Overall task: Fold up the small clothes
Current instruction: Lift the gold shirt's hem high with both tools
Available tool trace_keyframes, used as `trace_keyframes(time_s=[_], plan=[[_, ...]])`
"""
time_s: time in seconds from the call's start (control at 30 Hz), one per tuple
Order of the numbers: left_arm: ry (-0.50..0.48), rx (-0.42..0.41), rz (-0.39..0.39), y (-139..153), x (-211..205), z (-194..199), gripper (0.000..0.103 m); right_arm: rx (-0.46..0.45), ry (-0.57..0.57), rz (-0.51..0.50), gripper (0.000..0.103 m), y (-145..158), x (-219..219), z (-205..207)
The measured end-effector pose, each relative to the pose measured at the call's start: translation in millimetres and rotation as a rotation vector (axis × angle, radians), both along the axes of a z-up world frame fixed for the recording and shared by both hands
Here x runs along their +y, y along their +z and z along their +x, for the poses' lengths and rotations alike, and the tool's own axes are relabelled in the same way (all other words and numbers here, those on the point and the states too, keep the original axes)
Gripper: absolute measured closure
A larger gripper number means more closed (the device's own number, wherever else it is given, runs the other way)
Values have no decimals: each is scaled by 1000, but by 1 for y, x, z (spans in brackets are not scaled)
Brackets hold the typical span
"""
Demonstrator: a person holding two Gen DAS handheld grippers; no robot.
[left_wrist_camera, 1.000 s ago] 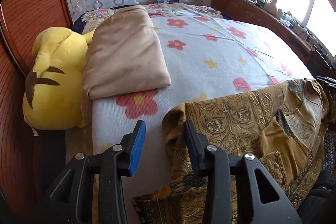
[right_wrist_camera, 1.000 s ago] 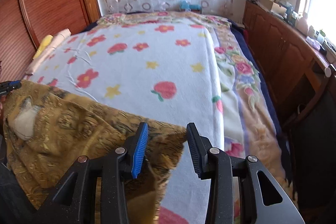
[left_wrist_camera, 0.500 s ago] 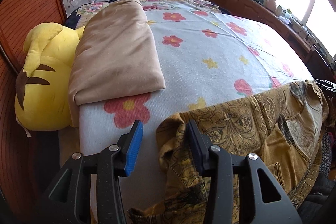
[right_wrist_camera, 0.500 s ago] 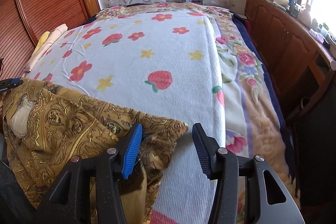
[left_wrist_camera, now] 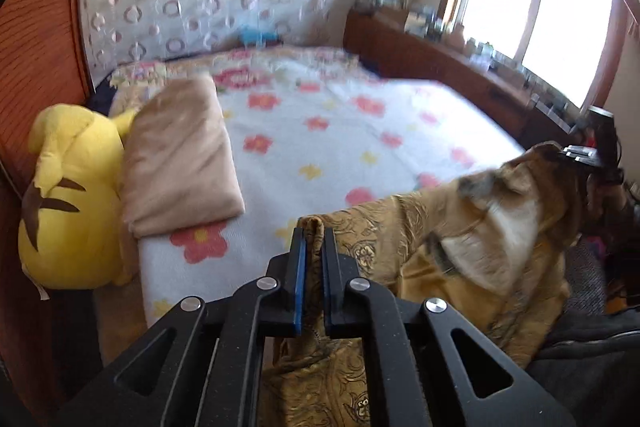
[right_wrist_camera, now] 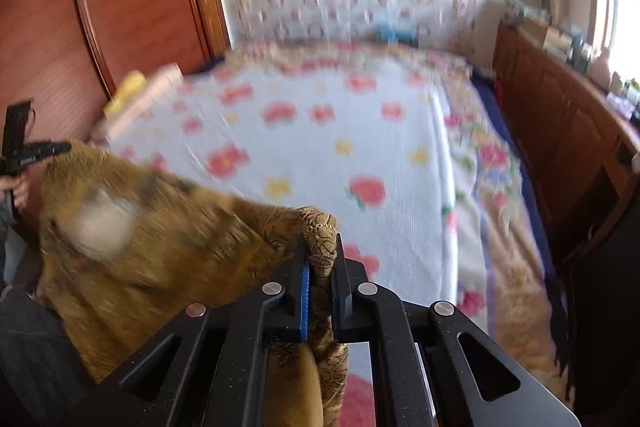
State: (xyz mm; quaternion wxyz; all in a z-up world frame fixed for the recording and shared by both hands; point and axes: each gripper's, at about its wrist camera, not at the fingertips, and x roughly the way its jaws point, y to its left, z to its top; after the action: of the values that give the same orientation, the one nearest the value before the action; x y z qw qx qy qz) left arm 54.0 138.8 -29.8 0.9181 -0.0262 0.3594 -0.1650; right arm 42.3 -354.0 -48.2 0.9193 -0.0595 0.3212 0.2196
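A mustard-gold patterned garment [left_wrist_camera: 400,239] hangs lifted over the near edge of the bed, its pale inner lining showing. In the left wrist view my left gripper [left_wrist_camera: 313,233] is shut on one corner of it, with fabric pinched between the blue pads. In the right wrist view my right gripper [right_wrist_camera: 320,239] is shut on the opposite corner of the garment [right_wrist_camera: 160,247]. Each gripper also shows in the other's view: the right gripper [left_wrist_camera: 588,155] at the far right, the left gripper [right_wrist_camera: 36,151] at the far left. The cloth stretches between them, blurred by motion.
The bed carries a white blanket with flowers [left_wrist_camera: 340,131]. A yellow plush toy [left_wrist_camera: 68,203] and a folded beige blanket [left_wrist_camera: 180,155] lie along its left side by the wooden wall panel. A cluttered wooden cabinet [right_wrist_camera: 560,115] runs along the right under the window.
Both grippers have gone from open around the garment's corners to shut on them. Both have risen, lifting the garment's edge off the bed.
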Motion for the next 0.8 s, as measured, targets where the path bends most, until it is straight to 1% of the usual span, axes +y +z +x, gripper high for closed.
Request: trace_keyframes(time_s=[0.07,0.17,0.27,0.33,0.43,0.5,0.63,0.67,0.77,0.8], plan=[[5,-50,-1,17,2,-16,96,-65,-6,35,96,23,-1,-19],[31,-138,13,50,5,-40,96,-156,3,35,96,51,3,-42],[65,-229,19,83,8,-59,96,-244,17,59,96,85,4,-64],[89,-306,24,110,11,-72,96,-307,27,69,96,111,3,-79],[116,-416,34,151,14,-85,96,-397,40,83,96,150,-1,-100],[131,-483,23,177,20,-91,96,-447,41,72,96,173,-1,-108],[161,-570,25,213,27,-96,97,-559,58,49,96,222,3,-126],[169,-595,29,224,27,-97,97,-584,60,43,97,230,4,-130],[184,-653,34,244,29,-101,97,-657,73,32,97,261,10,-144],[195,-684,38,255,31,-104,97,-689,73,26,97,273,11,-150]])
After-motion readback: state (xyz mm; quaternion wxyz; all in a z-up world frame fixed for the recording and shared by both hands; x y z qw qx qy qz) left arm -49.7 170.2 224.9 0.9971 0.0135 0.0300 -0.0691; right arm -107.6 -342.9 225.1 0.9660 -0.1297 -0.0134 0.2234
